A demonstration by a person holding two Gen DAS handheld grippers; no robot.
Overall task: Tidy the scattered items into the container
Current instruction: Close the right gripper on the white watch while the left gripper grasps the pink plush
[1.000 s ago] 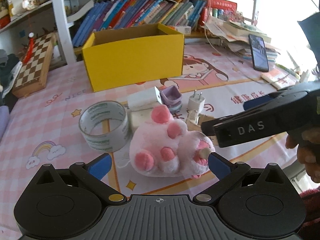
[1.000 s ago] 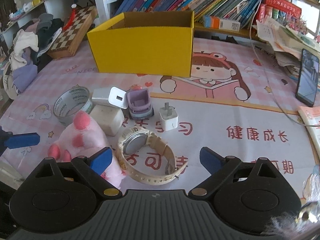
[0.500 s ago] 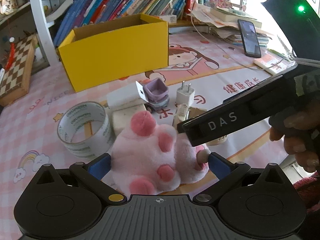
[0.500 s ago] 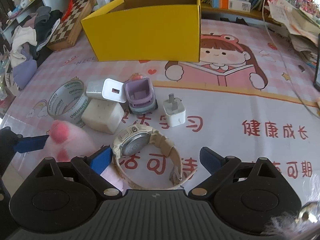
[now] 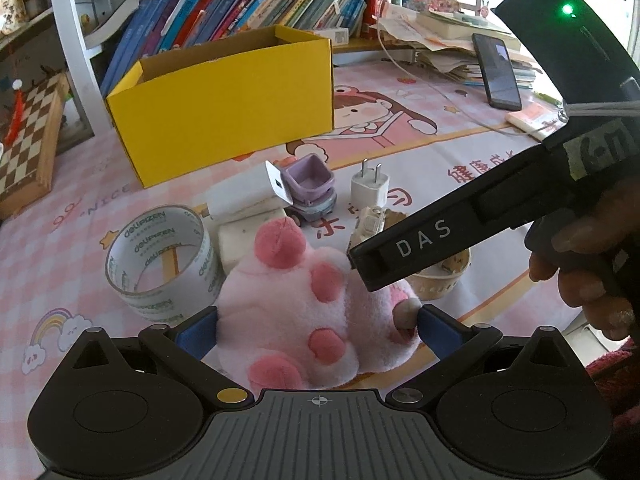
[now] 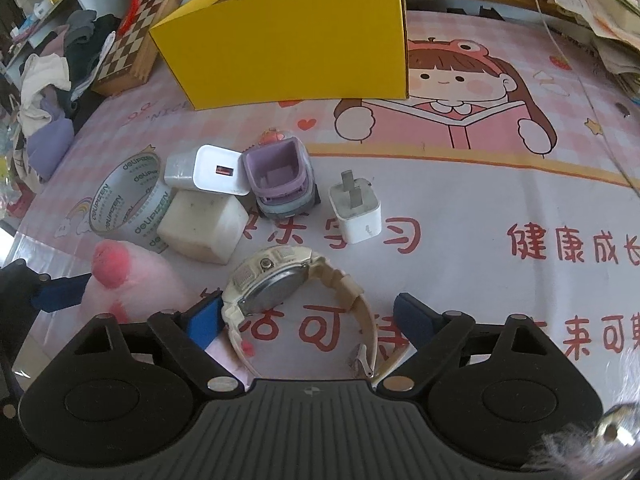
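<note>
One open yellow cardboard box [image 6: 288,40] stands at the counter's [image 6: 500,208] back. The left hand-held gripper [image 5: 318,322], tilted down, brackets one pink plush paw [image 5: 304,312], contact unclear; the right hand-held gripper [image 6: 308,316] is closing around one cream wristwatch [image 6: 276,288]. Two white chargers [image 6: 354,210] lie between.

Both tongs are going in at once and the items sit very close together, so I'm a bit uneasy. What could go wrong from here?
1. The right tongs are closing around the cream watch, whose loose strap could swing when lifted.
2. The left tongs straddle the pink plush toy right beside the right tongs' body, so the two could bump.
3. The plush touches the tape roll, which may get dragged.
</note>
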